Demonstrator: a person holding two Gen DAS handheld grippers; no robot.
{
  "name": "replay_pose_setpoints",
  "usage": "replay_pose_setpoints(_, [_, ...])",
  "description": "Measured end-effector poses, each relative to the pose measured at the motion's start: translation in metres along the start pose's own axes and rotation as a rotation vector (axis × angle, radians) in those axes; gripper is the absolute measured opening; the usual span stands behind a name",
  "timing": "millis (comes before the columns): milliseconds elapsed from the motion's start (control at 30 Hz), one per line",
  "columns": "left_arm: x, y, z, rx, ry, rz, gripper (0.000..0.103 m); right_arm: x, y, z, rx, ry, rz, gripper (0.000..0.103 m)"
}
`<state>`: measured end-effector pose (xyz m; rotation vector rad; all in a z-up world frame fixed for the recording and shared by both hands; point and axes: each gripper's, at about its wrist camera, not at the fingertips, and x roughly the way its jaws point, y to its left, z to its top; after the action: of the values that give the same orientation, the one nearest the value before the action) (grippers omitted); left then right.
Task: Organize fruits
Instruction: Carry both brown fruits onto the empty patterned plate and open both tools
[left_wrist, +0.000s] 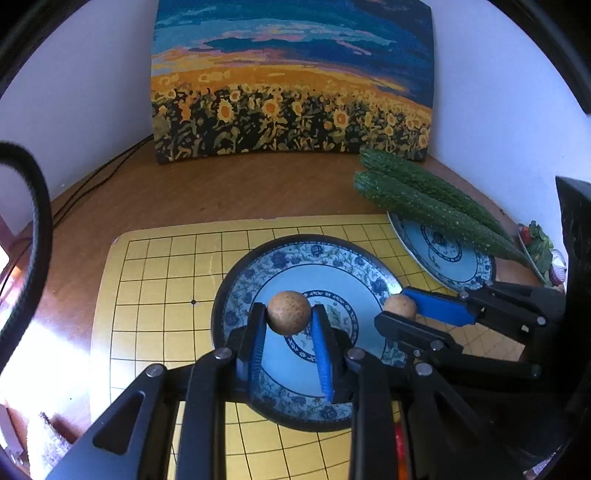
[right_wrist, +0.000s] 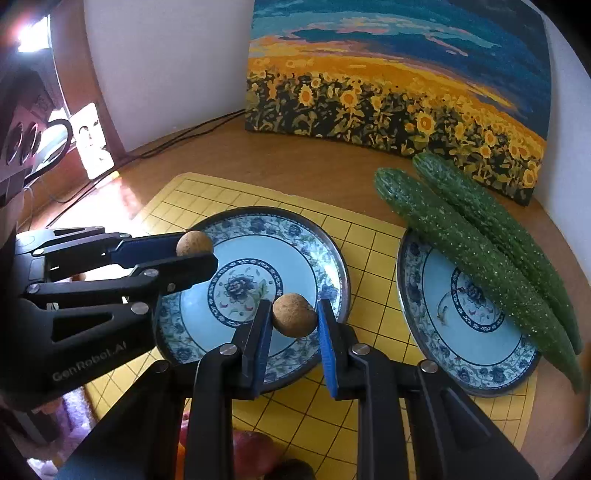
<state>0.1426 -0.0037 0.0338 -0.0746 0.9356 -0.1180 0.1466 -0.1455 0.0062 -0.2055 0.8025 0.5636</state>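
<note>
My left gripper (left_wrist: 289, 314) is shut on a small round brown fruit (left_wrist: 289, 312) and holds it over an empty blue-and-white floral plate (left_wrist: 258, 269). My right gripper (right_wrist: 294, 314) is shut on a second small brown fruit (right_wrist: 294, 315) above that plate's near right rim (right_wrist: 332, 258). Each gripper shows in the other's view: the right one (left_wrist: 400, 308) with its fruit (left_wrist: 399, 305), the left one (right_wrist: 195, 247) with its fruit (right_wrist: 194, 242). Two long green cucumbers (right_wrist: 476, 254) lie across a second floral plate (right_wrist: 461, 350) on the right.
Both plates sit on a yellow gridded mat (right_wrist: 369, 243) on a wooden table (left_wrist: 221, 192). A sunflower painting (left_wrist: 291, 81) leans on the back wall. Black cables (left_wrist: 92, 177) run at the back left. Red fruits (right_wrist: 255, 454) lie below my right gripper.
</note>
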Motion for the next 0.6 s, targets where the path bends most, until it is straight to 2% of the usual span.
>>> replay_pose_setpoints(300, [0.012,-0.002,0.001,0.005,0.03,0.03,0.026,0.01,0.001,0.003,0.002,0.02,0.015,0.025])
replay_pose_setpoints(367, [0.012,-0.004,0.001,0.016,0.032,0.046,0.028,0.012,0.002,0.003,0.001,0.025,0.01,0.03])
replay_pose_setpoints(500, [0.007,-0.002,0.0,0.013,0.033,0.062,0.037,0.009,0.0,0.0,0.021,0.016,0.002,0.036])
replay_pose_setpoints(600, [0.0,-0.002,-0.003,0.009,0.035,0.068,0.037,0.003,-0.001,-0.003,0.035,0.004,0.016,0.037])
